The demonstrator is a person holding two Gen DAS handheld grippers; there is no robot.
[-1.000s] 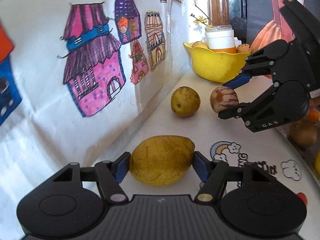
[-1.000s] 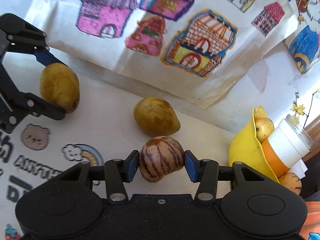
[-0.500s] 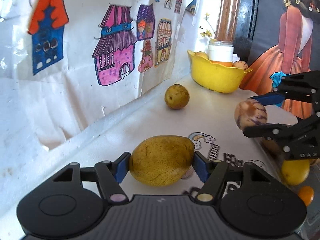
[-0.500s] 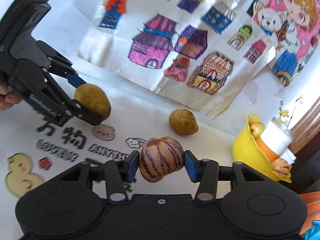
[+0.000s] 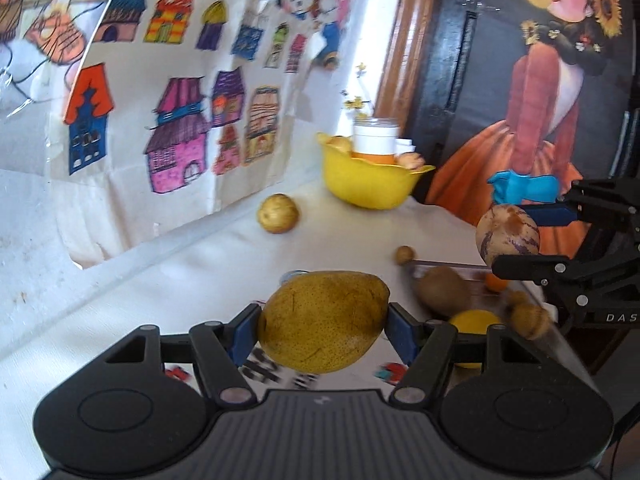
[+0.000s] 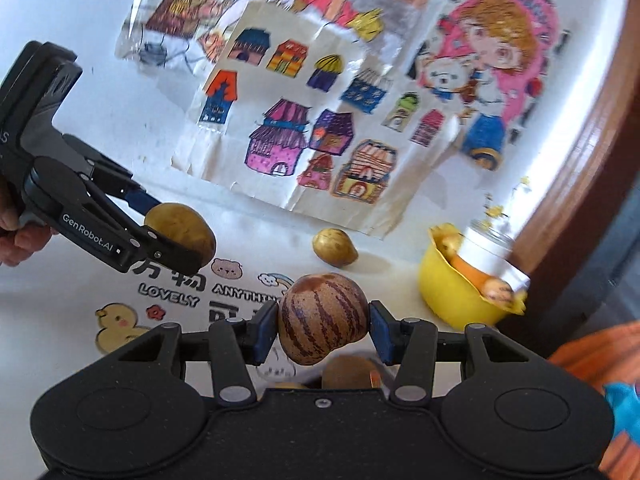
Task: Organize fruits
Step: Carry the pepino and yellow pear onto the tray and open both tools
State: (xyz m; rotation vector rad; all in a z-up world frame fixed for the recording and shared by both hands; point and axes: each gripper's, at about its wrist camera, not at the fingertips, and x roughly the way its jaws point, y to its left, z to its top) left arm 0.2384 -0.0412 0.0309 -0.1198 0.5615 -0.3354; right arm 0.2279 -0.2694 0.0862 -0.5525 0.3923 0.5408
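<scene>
- Fruit in the grippers, two pieces: one yellow-brown speckled pear [image 5: 323,322] clamped between the blue pads of the left gripper [image 5: 322,330], and one purple-striped pepino melon [image 6: 322,317] clamped between the pads of the right gripper [image 6: 323,330]. Both are held up off the table [image 5: 180,280].
- Right wrist view: the left gripper [image 6: 176,240] comes in from the left, its jaws pressed on the pear [image 6: 182,230], above the printed tablecloth [image 6: 168,288] with its one yellow duck [image 6: 116,326] and the word "LOVELY".
- Left wrist view: the right gripper [image 5: 520,240] comes in from the right, holding the melon [image 5: 507,236] above the table's right edge.
- One small yellow-brown fruit [image 5: 278,213] lies alone on the table near the wall, between the grippers and the bowl; it shows in the right wrist view too [image 6: 334,247].
- One yellow bowl [image 5: 370,186] stands at the far end of the table, holding one white-lidded jar [image 5: 375,139] with an orange base and at least two fruits beside it.
- Below the table's right edge lies a blurred group of fruit: one brown kiwi-like fruit [image 5: 444,296], one yellow fruit [image 5: 474,322], one orange fruit [image 5: 496,282], and a few small brown round ones [image 5: 404,255]; their exact count cannot be told.
- Drawings of coloured houses [image 6: 280,144] hang on the wall behind; one painting of a woman in an orange dress [image 5: 536,120] stands at the right.
</scene>
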